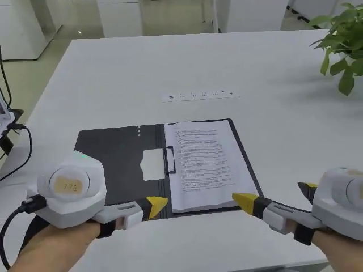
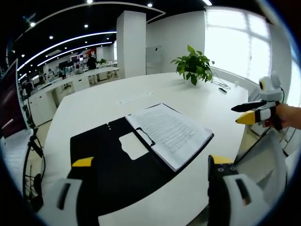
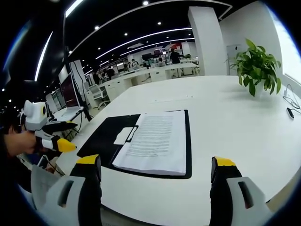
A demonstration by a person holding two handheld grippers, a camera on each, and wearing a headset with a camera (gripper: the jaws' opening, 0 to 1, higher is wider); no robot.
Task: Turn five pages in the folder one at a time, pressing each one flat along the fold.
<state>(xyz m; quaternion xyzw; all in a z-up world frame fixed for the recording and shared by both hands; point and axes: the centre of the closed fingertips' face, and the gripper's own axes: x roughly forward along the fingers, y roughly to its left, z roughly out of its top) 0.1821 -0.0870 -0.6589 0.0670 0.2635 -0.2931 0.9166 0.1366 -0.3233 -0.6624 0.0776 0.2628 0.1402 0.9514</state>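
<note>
Two grippers are in play here. Starting at the left, the left gripper [image 2: 151, 162] is hovering with its two yellow-tipped jaws spread wide, gripping nothing. One folder [image 1: 113, 164] is lying open on the white table [image 1: 170, 62], ahead of both grippers and between them. In the head view, one of the left gripper's yellow tips is sitting over the folder's near edge, though I cannot tell whether it is touching.

Moving right across the folder, we're seeing one black cover carrying one white label [image 1: 152, 164], and one clip [image 1: 170, 160] running along the fold. Next, one stack of printed pages [image 1: 201, 161] is lying flat on the half nearer the right gripper. The right gripper [image 3: 155, 160] is also gaping wide and empty, with one yellow tip just beside the folder's near right corner.

Well ahead of both grippers, one socket strip [image 1: 199, 95] is lying on the table, and one potted plant [image 1: 343, 45] is standing far off past the right gripper.

The head view is giving us the left hand [image 1: 54, 246] and right hand [image 1: 340, 252] wrapped round the grippers. The left gripper view is catching the right gripper off to its right, and the right gripper view is catching the left gripper off to its left. Both are taking in office desks [image 3: 155, 70] and ceiling lights [image 3: 136, 35] beyond the table.
</note>
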